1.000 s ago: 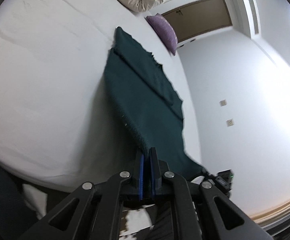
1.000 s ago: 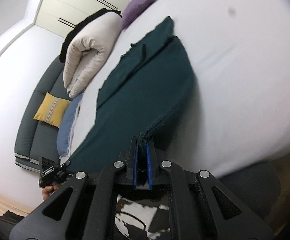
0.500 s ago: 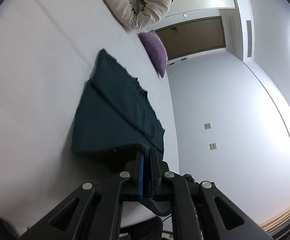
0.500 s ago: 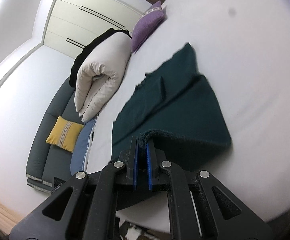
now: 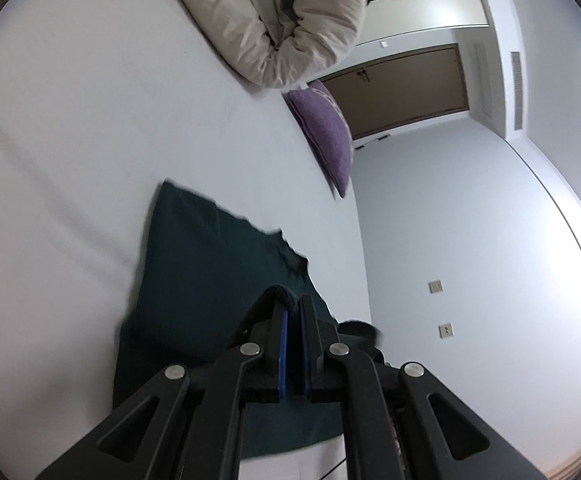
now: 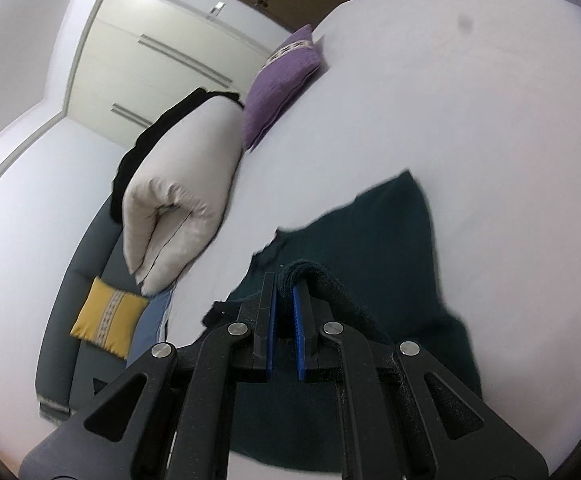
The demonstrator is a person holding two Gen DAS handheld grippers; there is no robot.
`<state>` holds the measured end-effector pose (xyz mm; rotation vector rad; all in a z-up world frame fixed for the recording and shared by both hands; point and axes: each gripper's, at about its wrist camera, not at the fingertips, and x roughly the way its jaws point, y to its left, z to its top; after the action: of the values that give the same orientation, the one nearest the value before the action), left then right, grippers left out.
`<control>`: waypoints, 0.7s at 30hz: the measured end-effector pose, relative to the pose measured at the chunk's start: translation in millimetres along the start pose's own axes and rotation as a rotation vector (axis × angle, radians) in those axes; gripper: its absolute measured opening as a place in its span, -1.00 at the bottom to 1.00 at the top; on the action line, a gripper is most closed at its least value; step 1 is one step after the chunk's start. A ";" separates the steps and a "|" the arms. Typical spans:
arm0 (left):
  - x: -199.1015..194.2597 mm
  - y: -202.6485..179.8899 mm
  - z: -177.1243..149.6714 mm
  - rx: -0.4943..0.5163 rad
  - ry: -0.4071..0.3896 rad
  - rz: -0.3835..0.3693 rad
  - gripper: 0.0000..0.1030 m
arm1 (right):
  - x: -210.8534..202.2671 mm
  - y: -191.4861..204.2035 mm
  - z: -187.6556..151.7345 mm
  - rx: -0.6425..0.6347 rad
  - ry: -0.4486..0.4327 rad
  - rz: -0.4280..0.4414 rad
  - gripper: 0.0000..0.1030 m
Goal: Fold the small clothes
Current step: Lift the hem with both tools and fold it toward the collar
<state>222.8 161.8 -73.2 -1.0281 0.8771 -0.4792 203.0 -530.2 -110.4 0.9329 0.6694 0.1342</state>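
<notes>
Both hand-held grippers, left [image 5: 293,312] and right [image 6: 285,280], are clamped on the near hem of the dark green garment [image 5: 210,280] lying on the white bed [image 5: 70,120]. I judge 1 fold is underway; laying the hem down remains.

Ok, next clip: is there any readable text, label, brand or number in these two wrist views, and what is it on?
None readable in either view.
The purple cushion has a pale patterned band, not letters.
The yellow cushion has a woven stripe, no text.
The two wall plates are plain as far as shows.
The dark green garment shows no tag or print.
</notes>
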 end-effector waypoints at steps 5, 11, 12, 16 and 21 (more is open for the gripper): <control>46.9 14.4 34.0 -0.015 -0.005 0.067 -0.88 | 54.3 -19.1 37.2 0.046 -0.030 -0.055 -0.88; 88.4 42.9 58.5 -0.033 -0.003 0.162 -0.84 | 116.2 -44.1 62.8 0.058 -0.008 -0.164 -0.88; 92.8 48.3 62.1 -0.045 0.000 0.173 -0.69 | 126.2 -47.8 65.6 0.056 0.001 -0.182 -0.87; 91.0 56.6 69.0 -0.038 -0.022 0.221 -0.05 | 150.8 -63.4 72.4 0.066 0.036 -0.225 -0.82; 69.1 46.9 54.9 0.017 -0.046 0.222 -0.04 | 149.8 -48.5 70.0 -0.043 0.029 -0.267 -0.57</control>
<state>305.3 163.6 -129.6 -0.9100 0.9320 -0.2740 354.2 -550.7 -190.4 0.7936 0.8082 -0.0745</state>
